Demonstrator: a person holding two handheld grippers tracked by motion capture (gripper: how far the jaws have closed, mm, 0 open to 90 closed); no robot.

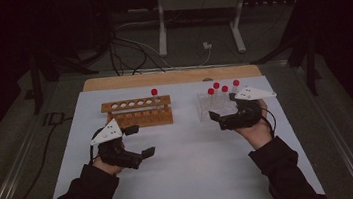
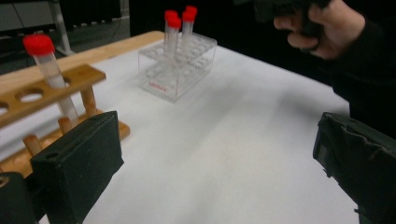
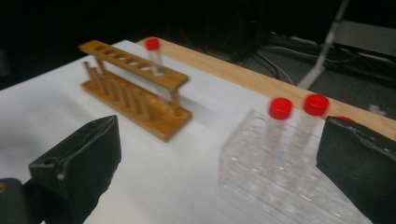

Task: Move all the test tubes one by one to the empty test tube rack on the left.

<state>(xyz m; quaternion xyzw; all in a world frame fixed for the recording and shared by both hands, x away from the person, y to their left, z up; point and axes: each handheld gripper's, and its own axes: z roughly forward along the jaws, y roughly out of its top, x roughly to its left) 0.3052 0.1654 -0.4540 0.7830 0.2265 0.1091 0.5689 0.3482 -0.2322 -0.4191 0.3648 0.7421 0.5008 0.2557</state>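
A wooden tube rack (image 1: 137,112) stands at the back left of the white mat (image 1: 198,172), with one red-capped tube (image 1: 154,94) in its right end hole. To its right a clear plastic rack (image 1: 214,107) holds several red-capped tubes (image 1: 217,88). My left gripper (image 1: 140,141) hovers open in front of the wooden rack (image 2: 51,93), nothing between its jaws. My right gripper (image 1: 226,109) is open just at the front of the clear rack (image 3: 280,177), jaws spread, with two capped tubes (image 3: 280,116) right ahead. The wooden rack (image 3: 135,88) lies farther left.
The mat lies on a wooden tabletop (image 1: 172,76) whose far edge shows. Behind the table, a metal stand (image 1: 199,6) and cables (image 1: 128,49) are on the dark floor. A wide bare stretch of mat lies between and in front of my hands.
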